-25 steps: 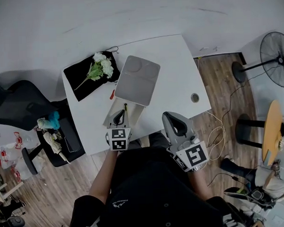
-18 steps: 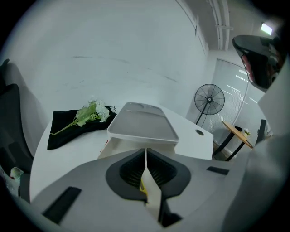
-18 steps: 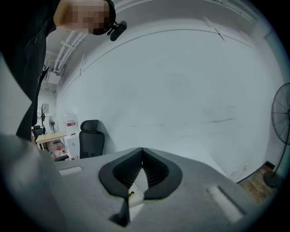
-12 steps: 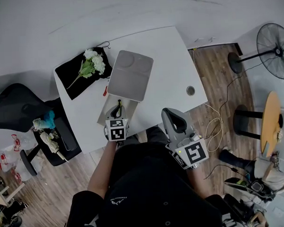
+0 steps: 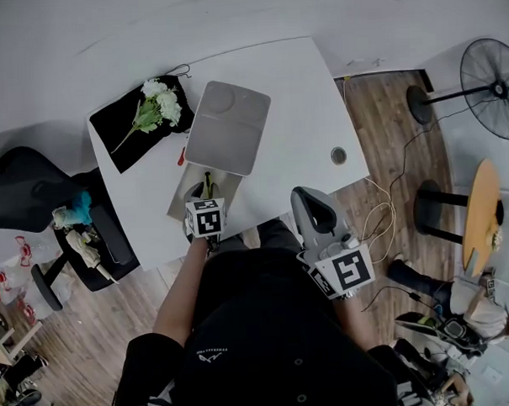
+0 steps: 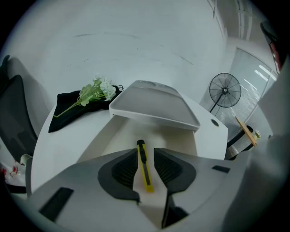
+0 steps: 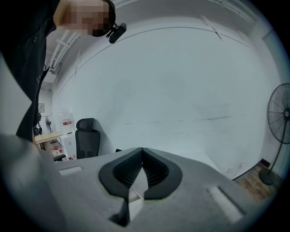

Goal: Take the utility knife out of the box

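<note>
A yellow utility knife (image 6: 145,168) with a black tip lies on the floor of the white box (image 6: 106,136), whose grey lid (image 6: 154,106) stands propped open behind it. My left gripper (image 6: 146,153) is open, with one jaw on each side of the knife and a small gap to both. In the head view the left gripper (image 5: 206,194) reaches into the box (image 5: 178,199) at the table's near edge, the knife (image 5: 207,184) just showing. The right gripper (image 5: 316,214) is held off the table's near edge; in its own view the right gripper (image 7: 142,153) is shut and empty, facing a wall.
A black cloth with white flowers (image 5: 145,110) lies at the table's far left. A small red item (image 5: 182,157) sits beside the lid (image 5: 228,128). The white table (image 5: 301,112) has a cable hole (image 5: 338,155). A black office chair (image 5: 27,191) stands left, a fan (image 5: 489,78) right.
The left gripper has moved forward into the box, so its jaws now straddle the knife. The right gripper has stayed near the table edge.
</note>
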`<state>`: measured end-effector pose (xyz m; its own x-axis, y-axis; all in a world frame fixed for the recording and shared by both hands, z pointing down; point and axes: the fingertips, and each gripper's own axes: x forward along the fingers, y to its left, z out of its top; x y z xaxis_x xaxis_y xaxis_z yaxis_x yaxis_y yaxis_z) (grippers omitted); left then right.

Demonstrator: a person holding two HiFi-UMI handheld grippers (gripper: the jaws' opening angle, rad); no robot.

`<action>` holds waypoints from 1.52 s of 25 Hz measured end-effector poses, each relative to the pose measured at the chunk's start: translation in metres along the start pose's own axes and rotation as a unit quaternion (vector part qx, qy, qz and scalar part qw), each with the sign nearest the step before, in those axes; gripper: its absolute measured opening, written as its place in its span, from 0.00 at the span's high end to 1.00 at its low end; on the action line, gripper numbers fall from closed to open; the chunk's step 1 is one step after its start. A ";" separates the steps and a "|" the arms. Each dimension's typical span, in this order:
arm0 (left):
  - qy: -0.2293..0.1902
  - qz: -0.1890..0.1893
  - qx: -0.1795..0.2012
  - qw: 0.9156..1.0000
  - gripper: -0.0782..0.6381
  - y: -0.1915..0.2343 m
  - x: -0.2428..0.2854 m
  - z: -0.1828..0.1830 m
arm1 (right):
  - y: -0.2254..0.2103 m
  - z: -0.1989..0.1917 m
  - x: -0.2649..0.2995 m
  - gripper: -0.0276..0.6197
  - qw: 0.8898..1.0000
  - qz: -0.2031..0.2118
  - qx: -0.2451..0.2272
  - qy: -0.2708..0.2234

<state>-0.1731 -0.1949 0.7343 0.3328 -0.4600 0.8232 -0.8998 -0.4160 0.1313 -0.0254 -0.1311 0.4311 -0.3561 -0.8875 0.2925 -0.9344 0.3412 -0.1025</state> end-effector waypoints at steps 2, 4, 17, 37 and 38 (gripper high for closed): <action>0.011 0.003 -0.009 1.000 0.73 0.002 0.004 -0.002 | -0.002 -0.001 0.000 0.95 1.000 -0.002 0.001 0.002; 0.022 0.003 -0.015 1.000 0.73 0.002 0.009 -0.005 | -0.004 -0.003 0.000 0.95 1.000 -0.004 0.002 0.006; 0.048 0.033 -0.023 0.998 0.74 0.008 0.022 -0.012 | -0.019 -0.006 0.002 0.95 1.000 -0.015 0.012 0.011; 0.042 0.011 -0.034 0.998 0.81 0.010 0.024 -0.013 | -0.016 -0.010 0.001 0.95 1.000 -0.006 0.016 0.011; 0.041 0.009 -0.036 0.998 0.81 0.010 0.022 -0.013 | -0.015 -0.011 0.001 0.95 1.000 -0.005 0.017 0.011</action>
<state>-0.1785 -0.1989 0.7616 0.2940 -0.4006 0.8678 -0.9245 -0.3496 0.1519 -0.0115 -0.1337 0.4430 -0.3464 -0.8841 0.3137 -0.9379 0.3208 -0.1318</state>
